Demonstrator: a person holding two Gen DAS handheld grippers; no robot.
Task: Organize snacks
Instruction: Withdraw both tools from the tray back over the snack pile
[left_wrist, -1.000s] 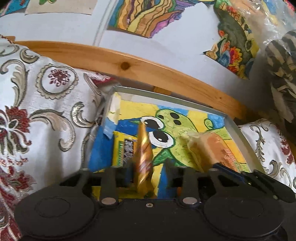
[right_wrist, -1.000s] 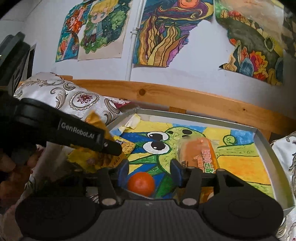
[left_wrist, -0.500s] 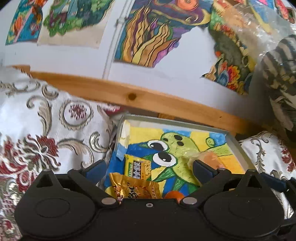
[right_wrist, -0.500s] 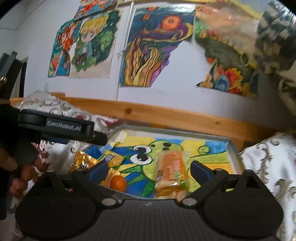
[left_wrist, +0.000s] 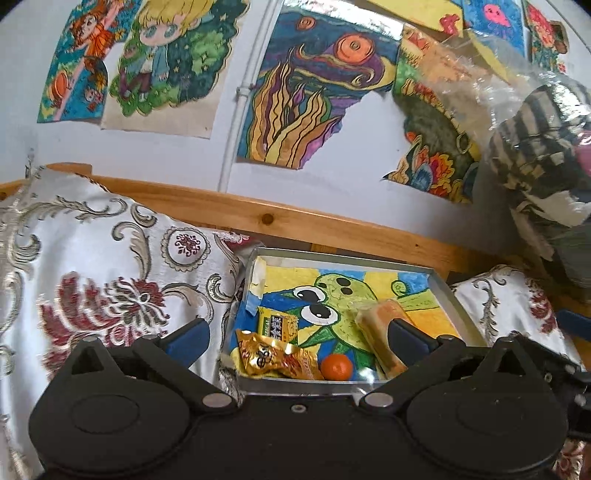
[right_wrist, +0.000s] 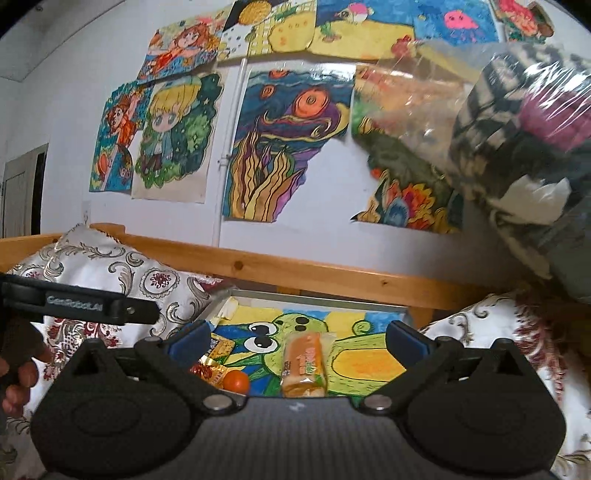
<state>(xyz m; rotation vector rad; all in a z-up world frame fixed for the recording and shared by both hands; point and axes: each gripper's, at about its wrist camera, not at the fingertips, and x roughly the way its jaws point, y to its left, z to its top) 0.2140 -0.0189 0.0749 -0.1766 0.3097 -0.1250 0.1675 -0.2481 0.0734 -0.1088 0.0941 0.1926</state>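
My left gripper (right_wrist: 79, 301) – side reads "GenRobot.AI". Snack wrappers (left_wrist: 275, 356) carry print – can't read it.

— ok what am I counting in the tray (left_wrist: 456, 301)?
— From my feed: one orange (left_wrist: 336, 367), one bread pack (left_wrist: 380, 334), one gold wrapper (left_wrist: 273, 356), one green packet (left_wrist: 277, 326). Two pillows (left_wrist: 110, 277) beside it.

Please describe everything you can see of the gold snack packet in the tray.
The gold snack packet is a crinkled, shiny foil pouch with red print. It lies flat in the near left corner of the metal tray, on the painted liner. A small orange sits at its right end, a yellow-green packet just behind. Neither tool holds it.
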